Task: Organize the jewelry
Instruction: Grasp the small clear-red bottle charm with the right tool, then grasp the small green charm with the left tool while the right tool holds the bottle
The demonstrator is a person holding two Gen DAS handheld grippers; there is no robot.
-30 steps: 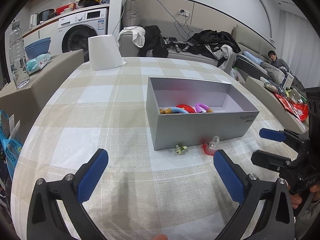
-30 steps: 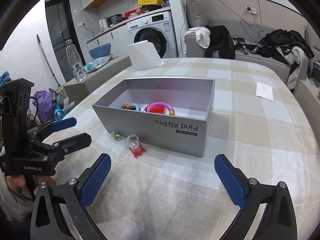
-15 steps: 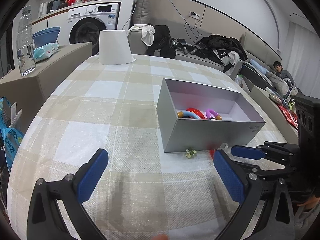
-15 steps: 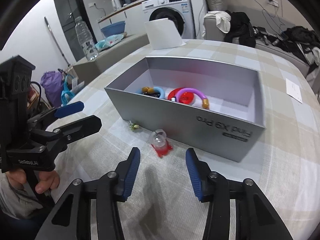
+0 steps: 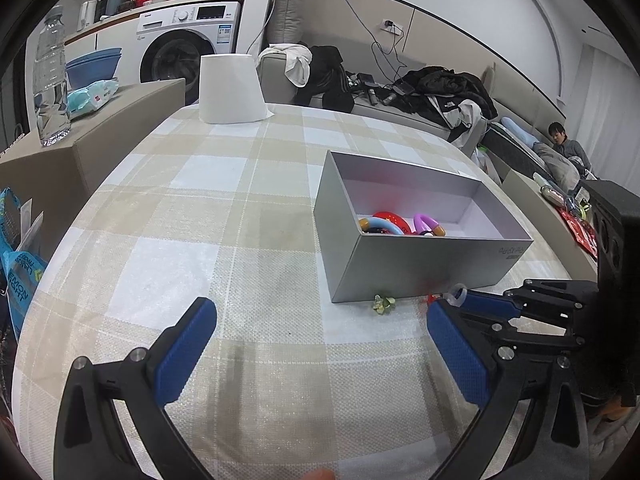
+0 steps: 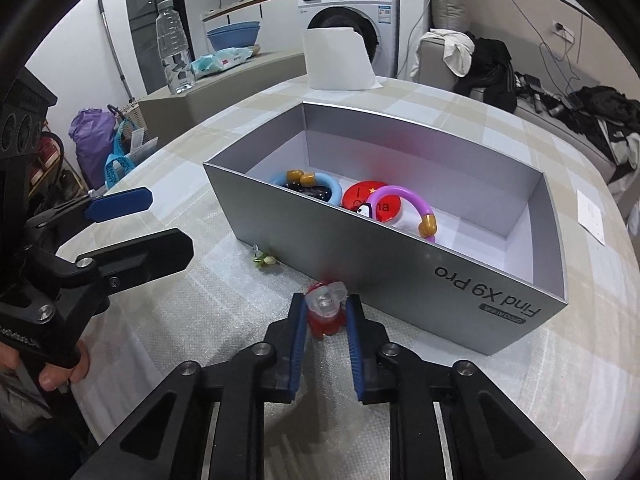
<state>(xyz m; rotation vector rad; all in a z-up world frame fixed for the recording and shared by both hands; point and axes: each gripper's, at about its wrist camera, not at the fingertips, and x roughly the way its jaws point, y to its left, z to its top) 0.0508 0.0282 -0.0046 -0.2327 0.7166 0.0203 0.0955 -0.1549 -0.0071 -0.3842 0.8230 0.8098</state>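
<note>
The small red-and-clear plastic ring (image 6: 326, 309) is clamped between the right gripper (image 6: 326, 322) fingers, which have just been closing; the open grey cardboard box (image 6: 400, 276) lies directly ahead. The left gripper (image 5: 320, 344) fingers are held apart.

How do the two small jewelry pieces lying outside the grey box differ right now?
The red and clear piece sits between the right gripper pads, which have just closed on it; the small green piece lies untouched. The red and clear piece is larger, the green piece tiny and pale. Both rest on the table beside the grey box wall.
</note>
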